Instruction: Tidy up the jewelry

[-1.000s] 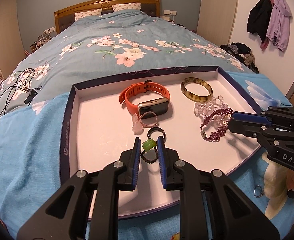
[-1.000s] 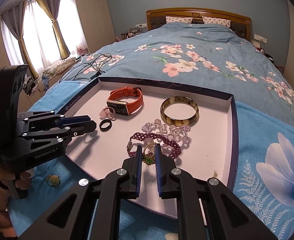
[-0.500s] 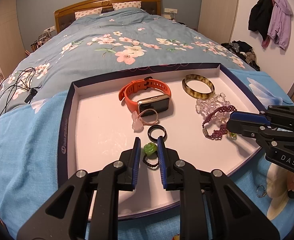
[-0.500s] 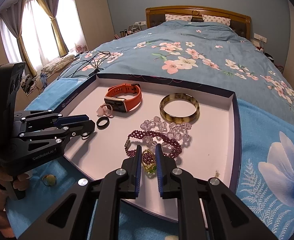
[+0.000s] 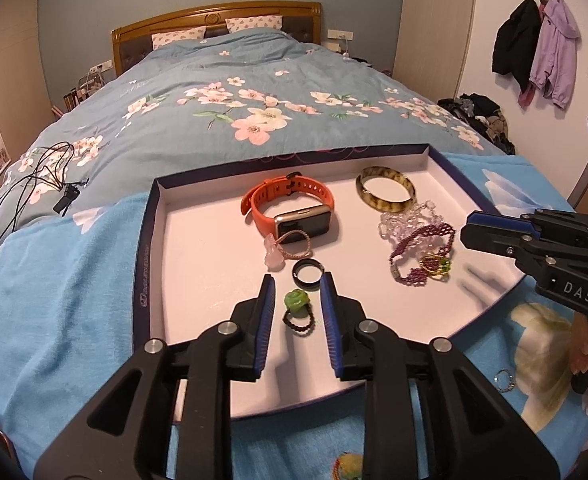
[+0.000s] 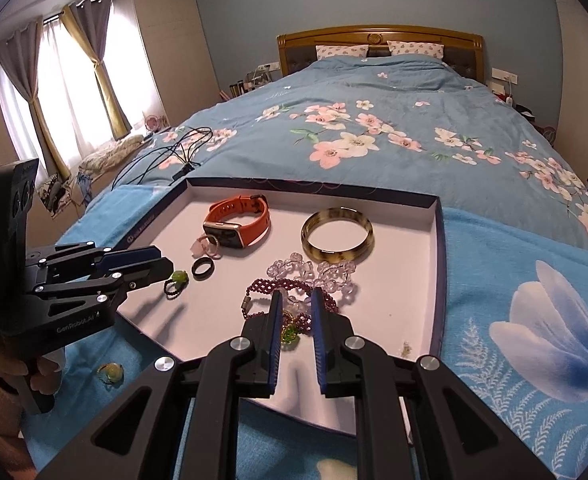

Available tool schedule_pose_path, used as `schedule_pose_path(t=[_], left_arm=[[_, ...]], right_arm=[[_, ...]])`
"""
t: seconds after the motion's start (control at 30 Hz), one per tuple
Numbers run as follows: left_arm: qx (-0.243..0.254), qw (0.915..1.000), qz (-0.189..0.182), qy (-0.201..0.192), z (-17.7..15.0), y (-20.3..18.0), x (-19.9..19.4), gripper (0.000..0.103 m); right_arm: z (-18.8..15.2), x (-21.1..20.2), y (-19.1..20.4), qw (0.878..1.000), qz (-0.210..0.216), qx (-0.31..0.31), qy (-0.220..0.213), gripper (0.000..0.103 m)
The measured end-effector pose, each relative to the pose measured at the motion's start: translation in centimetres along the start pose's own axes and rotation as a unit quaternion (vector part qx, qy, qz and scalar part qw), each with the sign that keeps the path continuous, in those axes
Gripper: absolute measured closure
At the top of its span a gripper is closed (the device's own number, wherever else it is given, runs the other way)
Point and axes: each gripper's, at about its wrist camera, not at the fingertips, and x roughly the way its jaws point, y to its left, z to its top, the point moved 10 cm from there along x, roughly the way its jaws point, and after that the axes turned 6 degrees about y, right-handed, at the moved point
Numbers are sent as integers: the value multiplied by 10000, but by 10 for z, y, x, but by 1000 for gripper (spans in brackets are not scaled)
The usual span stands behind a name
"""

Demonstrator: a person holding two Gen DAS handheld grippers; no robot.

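A white tray with a dark rim [image 5: 146, 256] [image 6: 437, 264] lies on the bed. In it are an orange watch [image 5: 294, 208] [image 6: 240, 220], a horn-coloured bangle [image 5: 385, 194] [image 6: 337, 235], clear and purple bead bracelets [image 5: 417, 248] [image 6: 294, 286], a black ring [image 5: 307, 274] [image 6: 202, 268] and a pink charm ring [image 5: 282, 246]. My left gripper [image 5: 297, 310] is open; a green flower ring [image 5: 295, 310] [image 6: 176, 282] lies on the tray between its fingers. My right gripper [image 6: 297, 314] is open above a gold and green ring [image 6: 290, 330] [image 5: 435, 266] lying by the purple beads.
A silver ring [image 5: 503, 380] lies on the blue blanket right of the tray. A yellow ring [image 6: 110, 372] [image 5: 347, 466] lies on the blanket near the tray's front. A black cable [image 5: 26, 184] lies on the quilt to the left. Coats [image 5: 533, 44] hang on the right wall.
Both grippers opened and drew back. The green flower ring and the gold and green ring were let go and now lie on the tray.
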Motion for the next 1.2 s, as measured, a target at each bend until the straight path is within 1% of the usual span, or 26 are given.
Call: schedule_pose_path(t=[0.17,0.23,0.33,0.43,0.5,0.57,0.6,0.63,0.9,1.07,1.13,1.2], left_arm=[[78,9998,55,-164,0,-4,-16,75],[94,9996,105,-251,-1,-4,-25,74],[92,9992,150,-361,-1,-5,-37,72],[79,9989,162,-443,-2,-5,-48,67],[101,9985,199,-491,-4,-6,-53,66],[137,9982,249,-533,-7,-6,-59,64],[146,9981,250,-548,-8,-7,-62,63],[149,9980,240,-559,-9,-8,-63,63],[136,9976,209,-645,-26,-1,-83,61],[195,9978,150,-616,-43,2,-92,61],[246,9979,111,-586,-52,1,-95,61],[265,9981,49,-548,-59,0,-95,61]], right_arm=[[-3,-8,3,10000,32,-19,-56,89],[-4,-11,4,10000,62,-5,-74,85],[-6,-19,6,9998,105,19,-138,84],[-7,-24,7,9997,161,77,-193,83],[-9,-27,9,9995,192,106,-221,83],[-12,-30,11,9994,208,103,-244,80],[-13,-32,12,9994,210,104,-248,75],[-15,-34,12,9994,216,109,-252,74],[-27,-45,18,9992,286,104,-262,73],[-38,-48,22,9993,302,94,-218,71],[-43,-48,24,9993,319,88,-175,68],[-49,-48,25,9996,259,63,-133,68]])
